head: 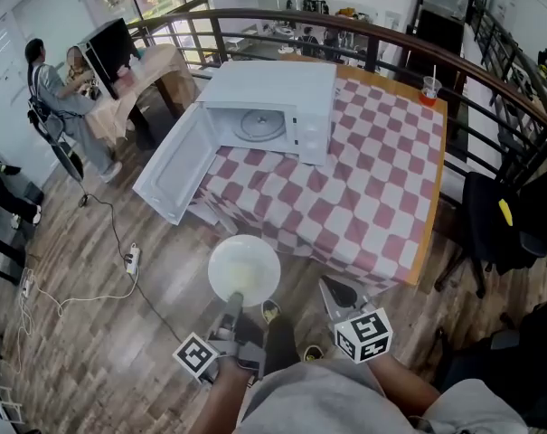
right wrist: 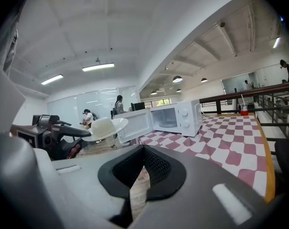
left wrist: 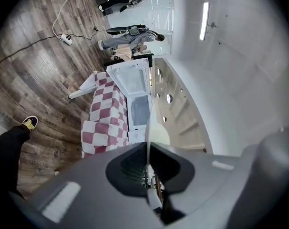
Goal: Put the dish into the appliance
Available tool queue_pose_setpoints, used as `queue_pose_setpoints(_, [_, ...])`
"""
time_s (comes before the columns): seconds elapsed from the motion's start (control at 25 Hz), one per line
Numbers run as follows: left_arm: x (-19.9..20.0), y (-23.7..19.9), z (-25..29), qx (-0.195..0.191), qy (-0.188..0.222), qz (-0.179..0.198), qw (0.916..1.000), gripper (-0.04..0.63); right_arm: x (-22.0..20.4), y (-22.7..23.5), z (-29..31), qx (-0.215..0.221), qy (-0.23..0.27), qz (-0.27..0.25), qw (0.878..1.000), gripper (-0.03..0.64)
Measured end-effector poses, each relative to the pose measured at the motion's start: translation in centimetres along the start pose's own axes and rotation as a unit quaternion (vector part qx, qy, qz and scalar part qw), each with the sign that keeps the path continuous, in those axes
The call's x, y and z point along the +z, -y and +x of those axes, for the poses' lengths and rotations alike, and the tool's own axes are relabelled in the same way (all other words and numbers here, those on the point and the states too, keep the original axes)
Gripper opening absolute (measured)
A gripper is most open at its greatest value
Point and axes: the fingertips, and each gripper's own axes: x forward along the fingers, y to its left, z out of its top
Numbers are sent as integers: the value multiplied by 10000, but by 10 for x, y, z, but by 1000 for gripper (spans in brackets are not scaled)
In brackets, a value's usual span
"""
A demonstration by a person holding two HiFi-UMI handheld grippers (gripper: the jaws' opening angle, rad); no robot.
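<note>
A white dish (head: 244, 269) hangs over the wooden floor just before the table's near edge, and my left gripper (head: 234, 301) is shut on its near rim. In the left gripper view the dish (left wrist: 148, 128) shows edge-on between the closed jaws of that gripper (left wrist: 147, 168). The white microwave (head: 273, 98) stands on the table's far left corner with its door (head: 174, 174) swung wide open and its glass turntable (head: 259, 125) bare. My right gripper (head: 334, 289) hovers to the right of the dish, shut, with nothing in it. The right gripper view shows the dish (right wrist: 106, 127) at left and the microwave (right wrist: 175, 118) ahead.
The table carries a red-and-white checkered cloth (head: 381, 179) and a red cup with a straw (head: 428, 90) at its far right corner. A curved railing (head: 490, 89) and a black chair (head: 504, 215) stand to the right. A power strip (head: 131, 259) lies on the floor. People sit at a desk (head: 61, 80).
</note>
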Motion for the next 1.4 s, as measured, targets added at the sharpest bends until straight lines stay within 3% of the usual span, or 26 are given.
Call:
queue_pose_setpoints(0.84, [115, 4, 143, -84, -330, 17, 9994, 15, 62, 41, 152, -325, -104, -43, 9994, -2])
queue_pose_setpoints(1.4, [167, -6, 191, -82, -670, -109, 9977, 15, 79, 32, 226, -510, -172, -68, 9985, -2])
